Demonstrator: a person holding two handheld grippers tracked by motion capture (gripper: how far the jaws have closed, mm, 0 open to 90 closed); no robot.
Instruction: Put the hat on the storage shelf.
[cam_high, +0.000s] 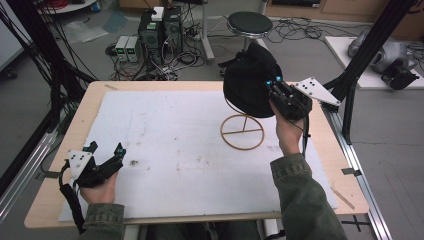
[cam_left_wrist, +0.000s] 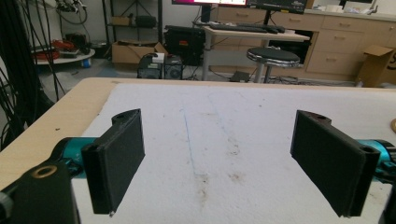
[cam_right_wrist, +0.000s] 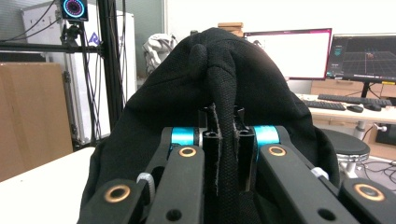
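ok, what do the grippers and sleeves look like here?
Both grippers, left gripper and right gripper, are black with flat black jaws, teal fittings and brass-coloured pivot rings. Each carries a grey three-cornered plate with small holes and trails a black cable. The person's sleeves are olive green.

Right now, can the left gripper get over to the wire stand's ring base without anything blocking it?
Probably yes. The left gripper sits open at the near left of the white mat, with bare mat between it and the ring base. The black hat, held in the right gripper, hangs above the stand.

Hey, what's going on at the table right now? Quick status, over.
Right gripper shut on a fold of the black hat, hat over the wire stand. Left gripper open, empty, low over the white mat. Nothing in the way.
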